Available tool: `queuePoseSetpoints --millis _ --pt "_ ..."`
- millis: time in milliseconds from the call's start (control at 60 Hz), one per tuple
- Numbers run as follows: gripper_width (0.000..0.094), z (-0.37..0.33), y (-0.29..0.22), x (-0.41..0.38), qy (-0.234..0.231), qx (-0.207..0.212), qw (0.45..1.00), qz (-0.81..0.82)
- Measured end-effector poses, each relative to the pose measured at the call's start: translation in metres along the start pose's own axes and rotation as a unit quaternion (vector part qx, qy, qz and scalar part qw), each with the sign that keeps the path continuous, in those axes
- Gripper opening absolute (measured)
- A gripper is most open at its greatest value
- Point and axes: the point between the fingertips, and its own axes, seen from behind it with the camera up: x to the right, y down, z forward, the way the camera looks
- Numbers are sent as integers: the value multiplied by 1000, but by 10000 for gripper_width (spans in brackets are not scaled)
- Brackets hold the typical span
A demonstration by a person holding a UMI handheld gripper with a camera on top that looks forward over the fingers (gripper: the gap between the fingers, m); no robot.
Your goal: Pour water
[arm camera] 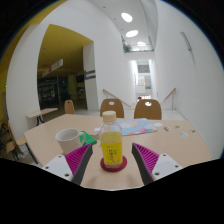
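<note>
A small bottle of yellow liquid with a white cap and a printed label stands upright on a dark red coaster on the light wooden table. A white cup stands on the table to the left of the bottle, a little farther off. My gripper is open. Its pink pads flank the bottle's base with a gap on each side, so the bottle stands between the fingers on its own.
Two wooden chairs stand at the table's far side, another chair at the left. A light blue cloth or packet lies on the table beyond the bottle. White walls and a corridor lie behind.
</note>
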Motion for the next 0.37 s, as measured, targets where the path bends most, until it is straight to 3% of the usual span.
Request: queuePoseSetpoints --millis 167,367 --pt "855 -117 28 7 -13 -13 999 31" --pt "858 -179 54 46 12 -22 999 37"
